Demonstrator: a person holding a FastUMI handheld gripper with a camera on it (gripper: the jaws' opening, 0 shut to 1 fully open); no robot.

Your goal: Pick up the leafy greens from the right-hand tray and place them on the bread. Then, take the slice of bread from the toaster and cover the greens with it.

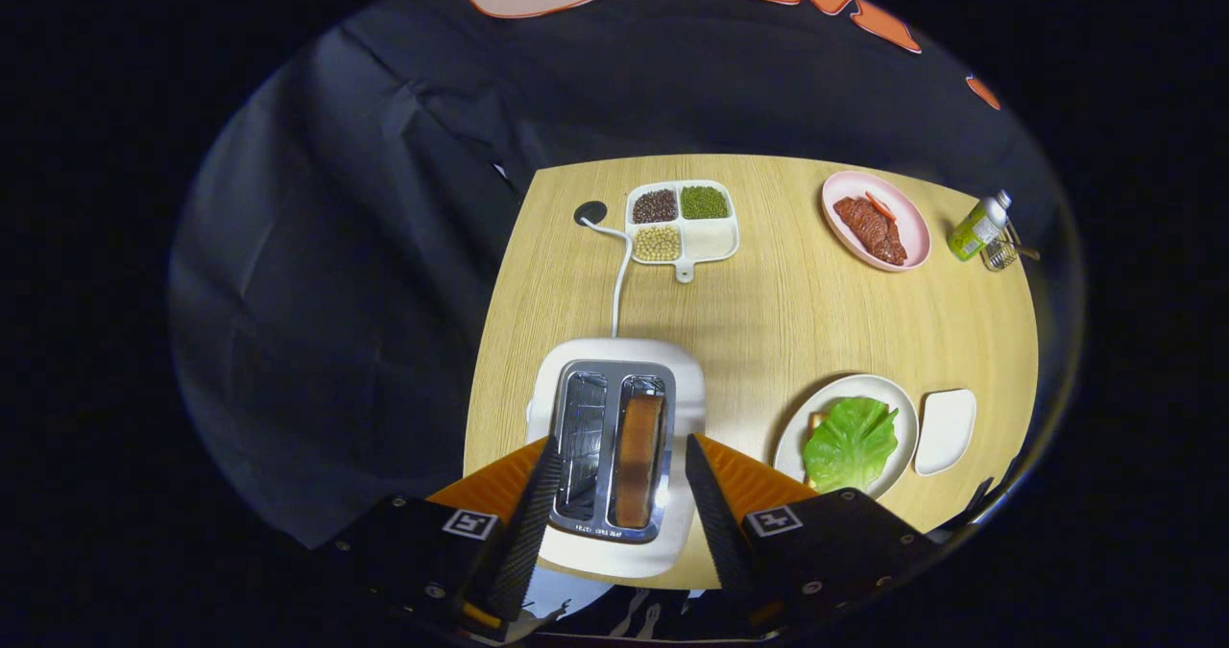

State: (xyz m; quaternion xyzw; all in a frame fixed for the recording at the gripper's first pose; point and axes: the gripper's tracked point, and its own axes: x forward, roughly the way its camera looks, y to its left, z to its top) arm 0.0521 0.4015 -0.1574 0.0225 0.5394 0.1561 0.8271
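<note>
Two fingers: the tool (pixel 616 494) hangs wide open above the toaster (pixel 614 456), gripping nothing.
Bread slice: upright in the toaster's right slot (pixel 640 461), between the fingers.
Leafy greens (pixel 850 444): on a plate (pixel 888 391), right of the toaster.
Tabletop (pixel 768 322): light wood.

Wooden table (pixel 768 322) bearing: toaster (pixel 614 456) between the spread fingers; plates, divided tray, bottle beyond them.

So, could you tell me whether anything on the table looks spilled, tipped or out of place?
Nothing stands out. The green lettuce leaf lies on the round white plate, the brown bread slice stands in the white toaster, and the open tool hovers above the toaster.
</note>
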